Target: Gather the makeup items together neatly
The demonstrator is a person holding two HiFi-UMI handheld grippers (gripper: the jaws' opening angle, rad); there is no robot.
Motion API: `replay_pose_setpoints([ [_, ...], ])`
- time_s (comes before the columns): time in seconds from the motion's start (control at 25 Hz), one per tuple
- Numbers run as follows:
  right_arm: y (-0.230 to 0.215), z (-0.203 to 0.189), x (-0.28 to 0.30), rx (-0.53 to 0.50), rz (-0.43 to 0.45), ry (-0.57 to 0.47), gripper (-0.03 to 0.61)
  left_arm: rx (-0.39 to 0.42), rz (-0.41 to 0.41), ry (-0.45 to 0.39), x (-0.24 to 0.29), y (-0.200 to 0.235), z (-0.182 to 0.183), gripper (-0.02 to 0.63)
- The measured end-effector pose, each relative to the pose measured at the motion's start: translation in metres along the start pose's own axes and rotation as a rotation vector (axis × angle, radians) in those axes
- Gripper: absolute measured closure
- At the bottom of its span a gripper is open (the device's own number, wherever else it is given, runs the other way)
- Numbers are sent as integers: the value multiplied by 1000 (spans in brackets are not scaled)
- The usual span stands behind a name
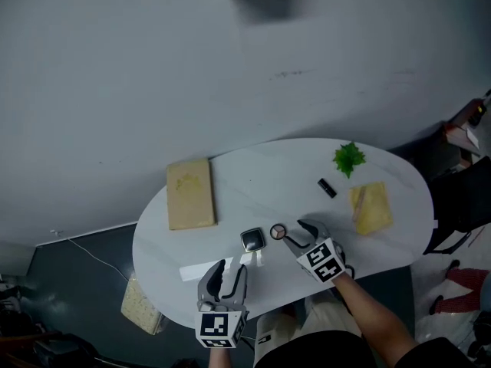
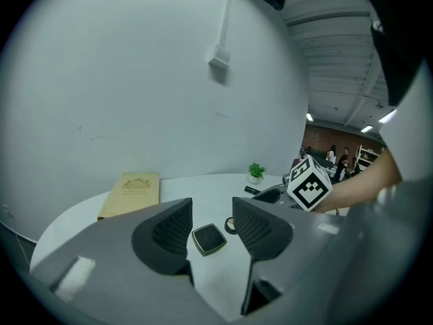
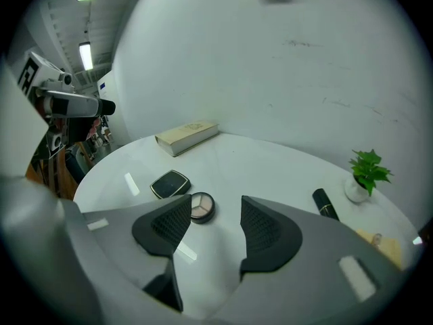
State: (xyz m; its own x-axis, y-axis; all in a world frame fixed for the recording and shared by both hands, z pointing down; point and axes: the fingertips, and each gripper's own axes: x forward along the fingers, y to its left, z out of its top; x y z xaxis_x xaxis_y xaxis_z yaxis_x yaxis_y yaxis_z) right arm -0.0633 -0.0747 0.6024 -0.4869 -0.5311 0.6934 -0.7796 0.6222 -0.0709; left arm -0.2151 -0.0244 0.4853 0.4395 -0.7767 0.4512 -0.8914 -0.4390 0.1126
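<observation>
Grey left hand-held gripper (image 1: 229,271) spread, empty, right hand-held gripper (image 1: 298,234) spread, empty, near round compact (image 1: 278,231)

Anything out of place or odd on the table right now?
The black tube lies alone near the small plant, well away from the square compact and round compact, which sit side by side near the front edge. Nothing looks spilled or damaged.
</observation>
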Motion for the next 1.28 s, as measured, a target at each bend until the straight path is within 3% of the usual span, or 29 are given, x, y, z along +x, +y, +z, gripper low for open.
replay_pose_setpoints([
  [0.44, -79, -14, -46, 61, -125, 8, 354, 26, 4, -14, 8, -37, 29, 430],
  [0.8, -128, -19, -51, 67, -133, 17, 354, 30, 51, -8, 16, -63, 48, 430],
  [1.28, -168, -34, -30, 77, -112, 56, 365, 19, 56, 37, 33, -110, 39, 430],
])
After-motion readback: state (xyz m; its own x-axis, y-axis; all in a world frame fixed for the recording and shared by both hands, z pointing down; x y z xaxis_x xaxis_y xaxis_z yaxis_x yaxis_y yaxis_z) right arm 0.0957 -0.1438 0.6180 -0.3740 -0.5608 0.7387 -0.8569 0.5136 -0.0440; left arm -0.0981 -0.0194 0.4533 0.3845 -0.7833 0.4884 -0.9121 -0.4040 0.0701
